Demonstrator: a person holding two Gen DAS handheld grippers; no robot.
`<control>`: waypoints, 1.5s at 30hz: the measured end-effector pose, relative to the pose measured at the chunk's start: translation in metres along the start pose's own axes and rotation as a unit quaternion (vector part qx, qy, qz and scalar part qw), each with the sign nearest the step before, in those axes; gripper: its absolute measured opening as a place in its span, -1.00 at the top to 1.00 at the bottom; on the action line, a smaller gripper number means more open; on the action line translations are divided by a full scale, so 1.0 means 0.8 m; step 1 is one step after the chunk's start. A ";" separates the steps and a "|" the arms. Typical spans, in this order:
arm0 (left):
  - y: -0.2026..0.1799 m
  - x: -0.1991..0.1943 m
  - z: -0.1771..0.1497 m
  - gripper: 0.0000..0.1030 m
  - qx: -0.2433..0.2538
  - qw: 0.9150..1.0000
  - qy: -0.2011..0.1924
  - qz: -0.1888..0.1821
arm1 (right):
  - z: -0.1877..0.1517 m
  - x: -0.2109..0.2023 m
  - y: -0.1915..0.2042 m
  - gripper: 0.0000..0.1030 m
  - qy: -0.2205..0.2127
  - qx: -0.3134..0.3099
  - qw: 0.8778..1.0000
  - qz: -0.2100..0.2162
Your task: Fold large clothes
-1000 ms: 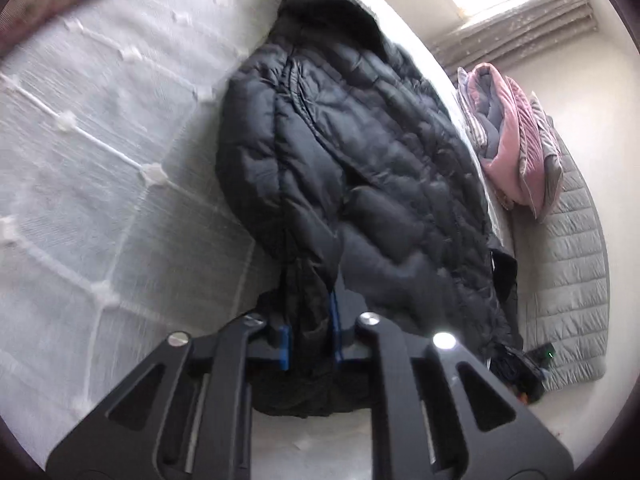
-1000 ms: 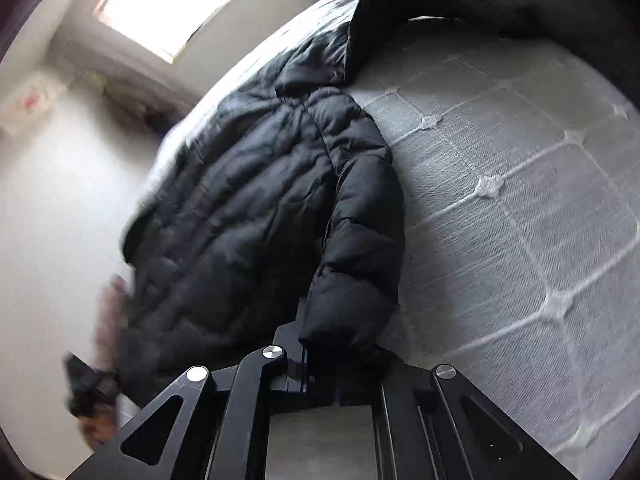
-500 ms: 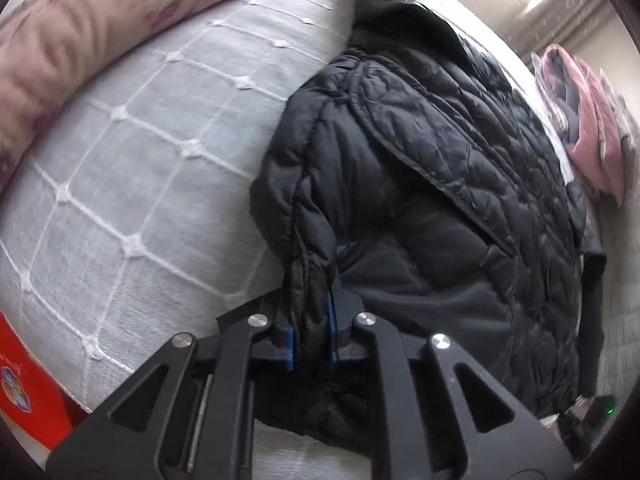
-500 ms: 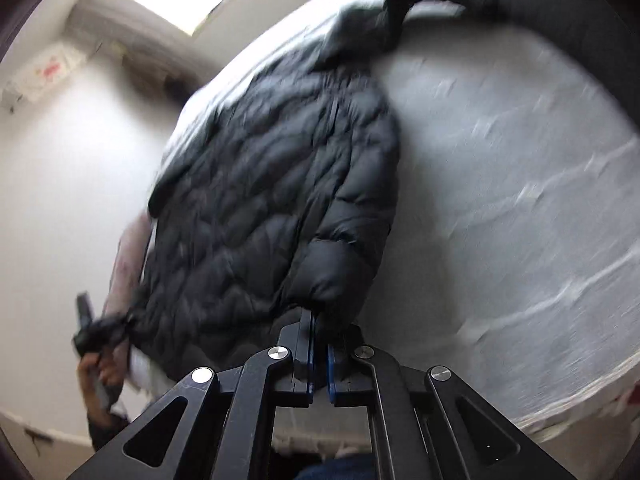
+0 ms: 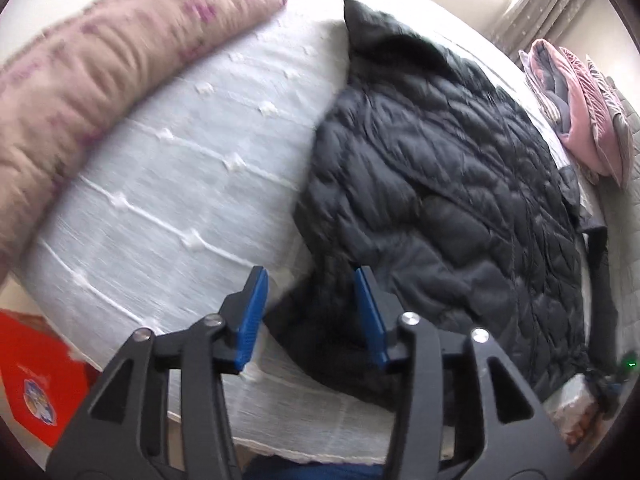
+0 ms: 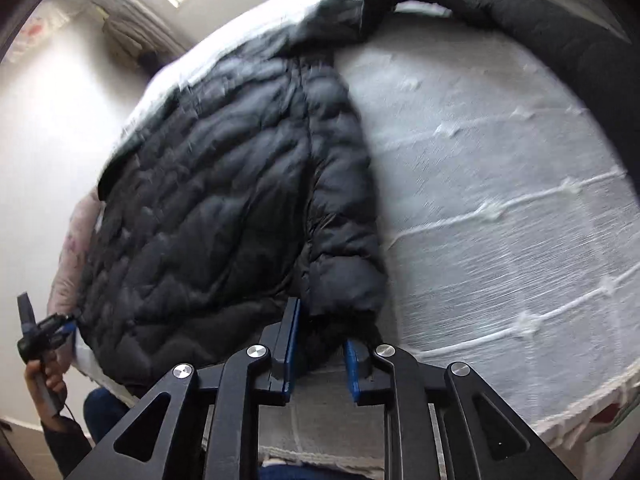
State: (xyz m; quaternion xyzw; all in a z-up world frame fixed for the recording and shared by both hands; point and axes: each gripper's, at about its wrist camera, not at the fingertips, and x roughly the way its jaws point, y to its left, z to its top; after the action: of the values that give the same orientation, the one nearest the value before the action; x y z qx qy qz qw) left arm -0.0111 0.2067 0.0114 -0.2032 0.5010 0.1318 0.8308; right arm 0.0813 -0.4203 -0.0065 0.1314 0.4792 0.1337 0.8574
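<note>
Left gripper [image 5: 310,316] is opening, its blue pads standing clear of the jacket [image 5: 440,184] hem lying between and just beyond them, nothing pinched. Right gripper [image 6: 320,354] is opening too, the sleeve cuff [image 6: 344,300] sitting between its pads, seemingly slipping free. Beyond them the black quilted jacket is lying spread across the white bedspread [image 5: 180,184], its hood toward the far pillow [image 5: 100,60]. It looks light, puffy and slick, so folds are likely springing back; cuffs, hem corners and seams are looking like the firmest places to pinch.
</note>
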 end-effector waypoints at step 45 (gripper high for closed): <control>-0.066 0.076 -0.012 0.08 0.058 0.997 0.035 -0.031 | 0.045 0.067 0.044 0.76 -0.052 -0.114 0.985 -0.115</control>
State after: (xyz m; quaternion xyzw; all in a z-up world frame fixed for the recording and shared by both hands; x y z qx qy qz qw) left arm 0.0317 0.1566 -0.0356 -0.1749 0.5303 0.0697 0.8266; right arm 0.1359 -0.3716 -0.0181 -0.0169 0.4273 0.0809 0.9003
